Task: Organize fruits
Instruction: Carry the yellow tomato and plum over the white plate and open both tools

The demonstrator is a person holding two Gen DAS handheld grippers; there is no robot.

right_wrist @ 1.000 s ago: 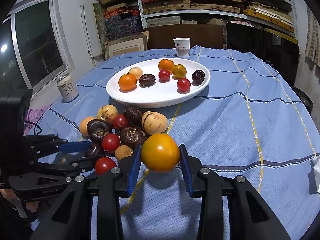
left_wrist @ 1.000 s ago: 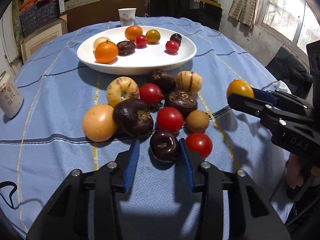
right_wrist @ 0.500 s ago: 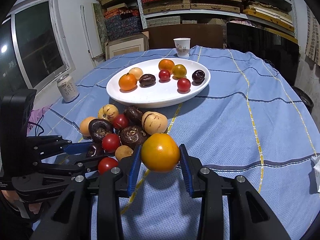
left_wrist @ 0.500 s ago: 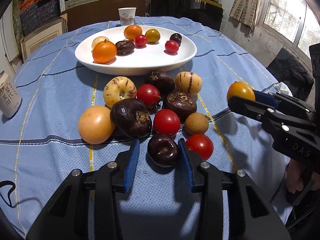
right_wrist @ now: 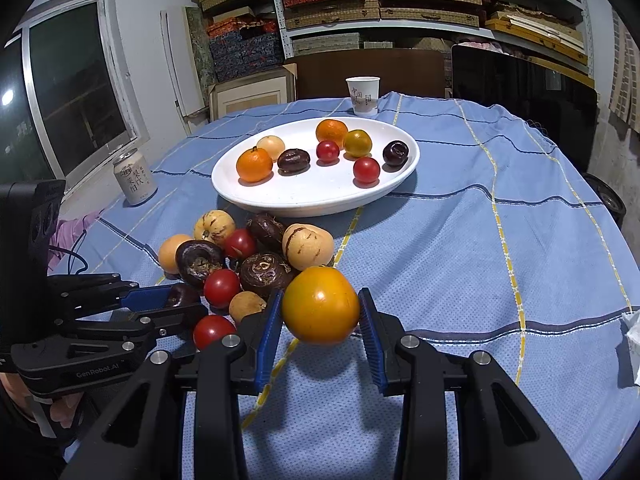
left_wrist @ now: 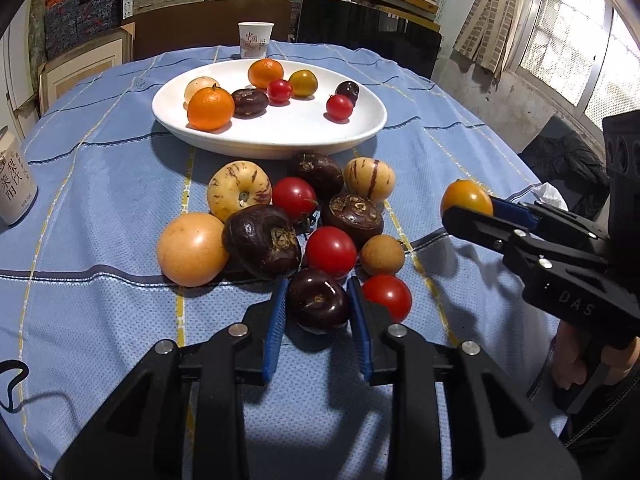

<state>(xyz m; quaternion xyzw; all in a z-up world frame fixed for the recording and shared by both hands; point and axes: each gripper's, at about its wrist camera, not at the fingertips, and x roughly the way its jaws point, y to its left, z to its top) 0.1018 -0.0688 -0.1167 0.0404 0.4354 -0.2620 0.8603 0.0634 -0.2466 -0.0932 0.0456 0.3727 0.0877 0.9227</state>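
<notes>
- My left gripper [left_wrist: 318, 312] has just closed its jaws — the blue pads now pinch the dark plum [left_wrist: 318, 305], low centre of the left view, at the near edge of the fruit pile [left_wrist: 304, 220] on the blue cloth [left_wrist: 100, 240].
- My right gripper [right_wrist: 320, 320] clamps the yellow-orange tomato [right_wrist: 320, 305] — bottom centre of its view.
- The white plate [right_wrist: 320, 196] with sorted fruit sits upper centre.

desk cloth [left_wrist: 100, 184]: woven, matt blue | plate [left_wrist: 280, 136]: glossy white glaze | red tomatoes [left_wrist: 331, 252]: smooth, shiny | left tool [left_wrist: 318, 316]: matt black plastic, ribbed blue pads [left_wrist: 274, 328]
</notes>
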